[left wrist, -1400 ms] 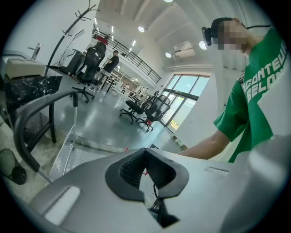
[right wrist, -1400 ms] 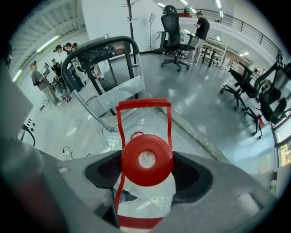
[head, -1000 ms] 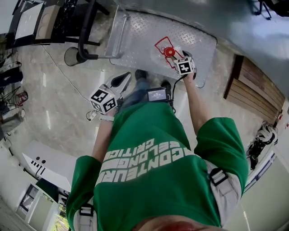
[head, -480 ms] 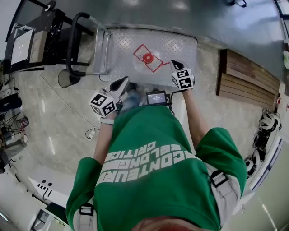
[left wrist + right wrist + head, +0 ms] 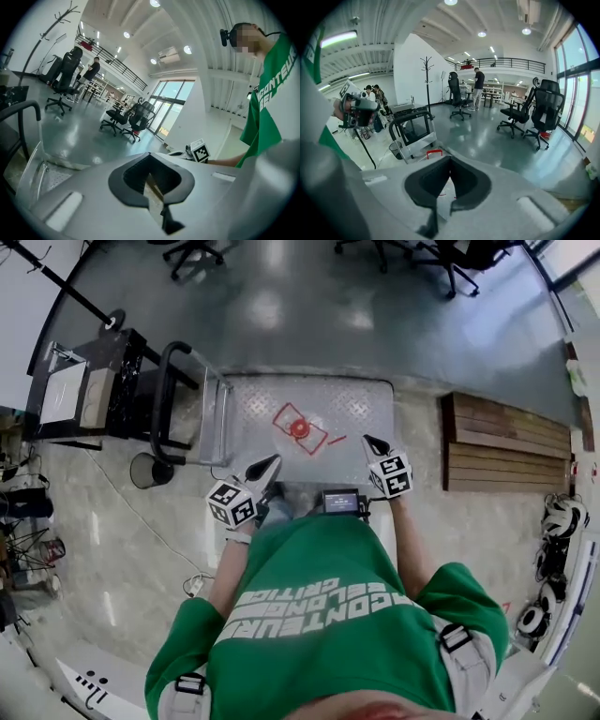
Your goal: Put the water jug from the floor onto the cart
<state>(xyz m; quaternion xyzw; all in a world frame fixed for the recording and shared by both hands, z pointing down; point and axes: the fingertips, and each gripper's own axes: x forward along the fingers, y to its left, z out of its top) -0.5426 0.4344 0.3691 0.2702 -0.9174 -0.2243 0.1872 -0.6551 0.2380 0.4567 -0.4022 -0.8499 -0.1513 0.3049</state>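
Observation:
In the head view the clear water jug (image 5: 299, 428), with a red cap and red handle, stands upright on the metal deck of the cart (image 5: 366, 404). My right gripper (image 5: 372, 442) hangs shut and empty, nearer to me than the jug and to its right, well apart from it. My left gripper (image 5: 267, 466) is also shut with nothing in it, over the deck's near edge to the jug's left. In the right gripper view the jug's red handle (image 5: 433, 152) peeks out just above the closed jaws. The left gripper view looks across the room; the right gripper's marker cube (image 5: 200, 151) shows there.
The cart's black push handle (image 5: 169, 399) rises at its left end, with a round bin (image 5: 147, 470) beside it and a dark desk (image 5: 84, 390) further left. A wooden pallet (image 5: 506, 442) lies right of the cart. Office chairs (image 5: 441, 254) stand beyond.
My right gripper has come up off the jug's red handle and drawn back towards me. The head view has risen. The left gripper has shifted a little towards the cart.

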